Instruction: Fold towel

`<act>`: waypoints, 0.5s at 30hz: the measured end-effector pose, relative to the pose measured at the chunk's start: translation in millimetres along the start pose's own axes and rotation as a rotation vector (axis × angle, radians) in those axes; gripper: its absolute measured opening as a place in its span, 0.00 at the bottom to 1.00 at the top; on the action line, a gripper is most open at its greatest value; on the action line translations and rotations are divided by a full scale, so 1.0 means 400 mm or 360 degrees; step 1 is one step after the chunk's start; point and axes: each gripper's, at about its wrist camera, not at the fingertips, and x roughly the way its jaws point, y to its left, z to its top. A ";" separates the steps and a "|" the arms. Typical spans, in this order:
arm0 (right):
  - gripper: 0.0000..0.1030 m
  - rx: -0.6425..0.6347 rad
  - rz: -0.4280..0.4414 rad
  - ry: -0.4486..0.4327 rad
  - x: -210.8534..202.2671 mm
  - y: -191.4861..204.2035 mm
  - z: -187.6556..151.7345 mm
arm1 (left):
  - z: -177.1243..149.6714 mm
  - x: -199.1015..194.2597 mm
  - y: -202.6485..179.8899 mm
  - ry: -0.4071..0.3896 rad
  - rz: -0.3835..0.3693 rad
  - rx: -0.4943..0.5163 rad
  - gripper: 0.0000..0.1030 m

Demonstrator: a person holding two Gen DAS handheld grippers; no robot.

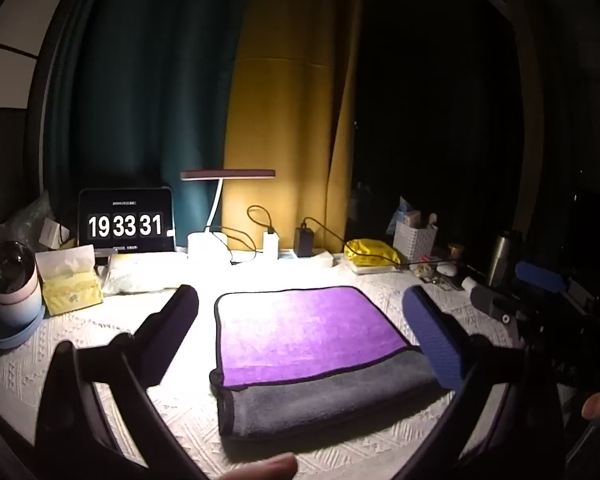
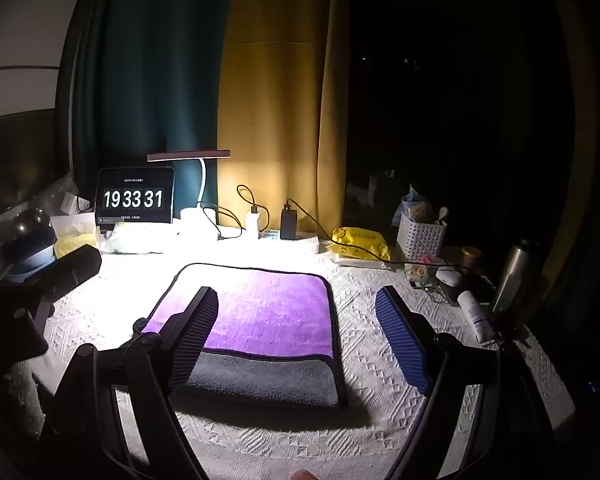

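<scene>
White textured tablecloth [image 2: 380,360] surrounds the folded towel [image 2: 268,320]; both tools, left [image 1: 300,320] and right [image 2: 296,320], gape wide, empty.

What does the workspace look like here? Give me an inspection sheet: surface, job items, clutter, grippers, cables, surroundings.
Surface: white textured tablecloth, brightly lit at the back.
Job's things: towel lies flat, already folded, purple face up, grey layer showing at the near edge.
Clutter: tablet clock reading 19 33 31, desk lamp, tissue pack, yellow packet, white basket, steel flask.
Grippers: left gripper open, above the towel; right gripper open, over the towel; neither holds anything.
Cables: black charger leads loop at the power strip.
Surroundings: teal curtain, yellow curtain, dark beyond.
</scene>
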 end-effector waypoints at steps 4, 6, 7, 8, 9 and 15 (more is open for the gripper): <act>0.81 -0.0014 -0.0004 -0.0021 -0.004 0.000 0.000 | 0.002 0.001 -0.020 0.0030 0.0049 0.0085 0.99; 0.81 -0.0026 -0.0007 -0.0007 -0.002 0.002 0.002 | 0.000 -0.003 -0.004 0.0022 0.0044 0.0042 0.99; 0.81 -0.0041 -0.0010 0.0006 0.003 0.006 0.004 | -0.003 0.003 0.011 0.0030 0.0035 0.0021 0.99; 0.81 -0.0040 -0.0011 0.0007 0.003 0.002 -0.003 | -0.003 0.003 0.015 0.0028 0.0042 0.0014 0.99; 0.81 -0.0038 -0.0010 0.0008 0.005 0.003 -0.005 | -0.004 0.001 0.017 0.0025 0.0043 0.0009 0.99; 0.81 -0.0026 -0.0004 0.0023 0.011 0.003 -0.008 | 0.008 -0.006 0.008 0.0023 0.0060 0.0018 0.99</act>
